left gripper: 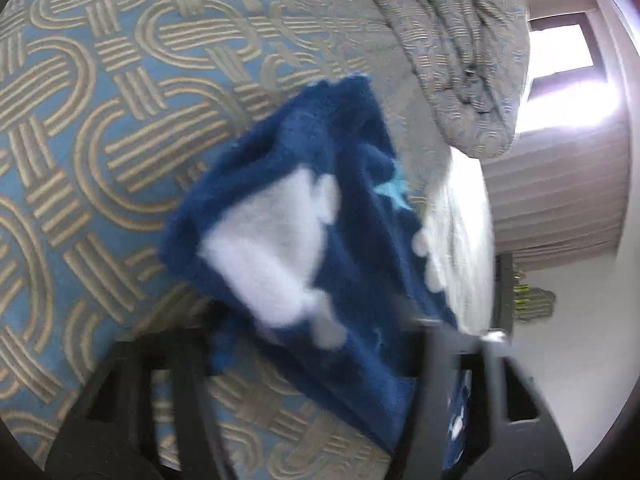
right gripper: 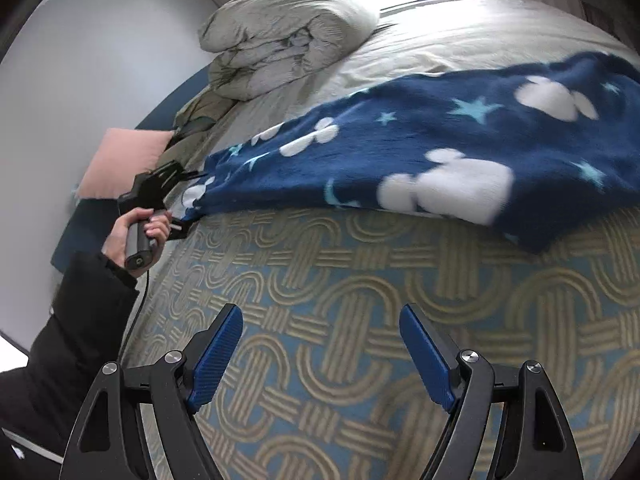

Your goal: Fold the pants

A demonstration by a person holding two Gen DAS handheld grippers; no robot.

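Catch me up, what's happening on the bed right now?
A person is working on dark blue fleece pants spread over a patterned bedspread. The left gripper, held in the left hand, is at one end of the pants, with the fabric running between its fingers in the left wrist view. The right gripper hangs open above bare bedspread, short of the pants and holding nothing. No fold is visible. A bundled duvet sits at the far end.

You are in a bedroom at home. You can see a big bed with a blue and tan looped-pattern cover, a rolled-up grey quilt at its far end, a soft pink pillow by the plain white wall, and a bright window with striped curtains.
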